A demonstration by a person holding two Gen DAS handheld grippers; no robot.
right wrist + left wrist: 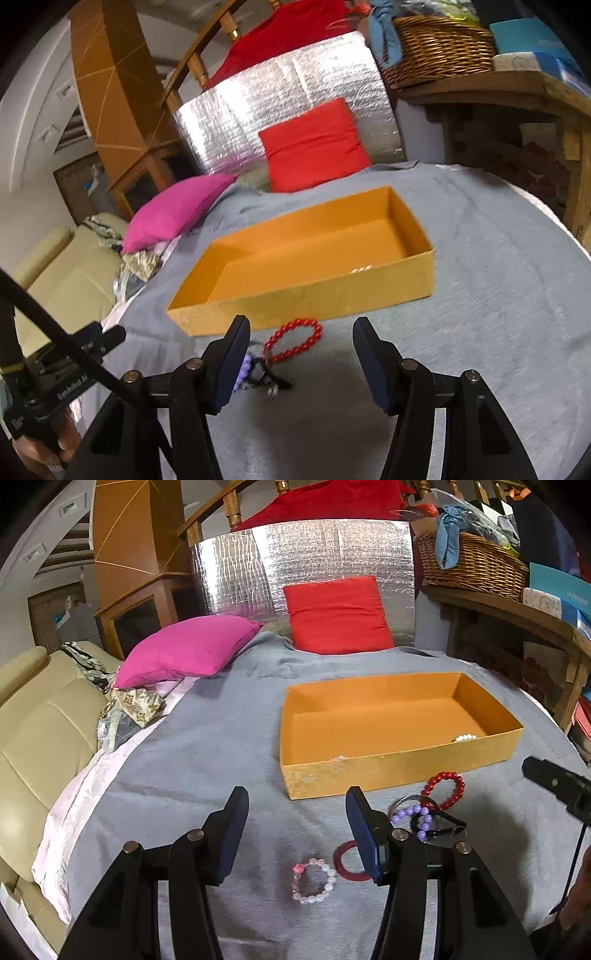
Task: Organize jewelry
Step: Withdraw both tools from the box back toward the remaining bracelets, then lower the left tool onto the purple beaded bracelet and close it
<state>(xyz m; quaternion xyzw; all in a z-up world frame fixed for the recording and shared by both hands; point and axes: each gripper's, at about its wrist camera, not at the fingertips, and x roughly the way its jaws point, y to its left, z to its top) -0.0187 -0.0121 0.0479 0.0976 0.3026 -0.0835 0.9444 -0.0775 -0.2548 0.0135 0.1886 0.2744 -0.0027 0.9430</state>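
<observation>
Both grippers, left gripper & right gripper, hang open w/ nothing held above the grey blanket, and since the red bead bracelet lies tangled w/ the purple bracelet just before the orange box, a grab probably lifts two pieces together.

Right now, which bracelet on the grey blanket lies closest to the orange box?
The red round-bead bracelet, lying just before the box's front wall; the purple-bead and pale pink-bead bracelets lie farther away.
</observation>
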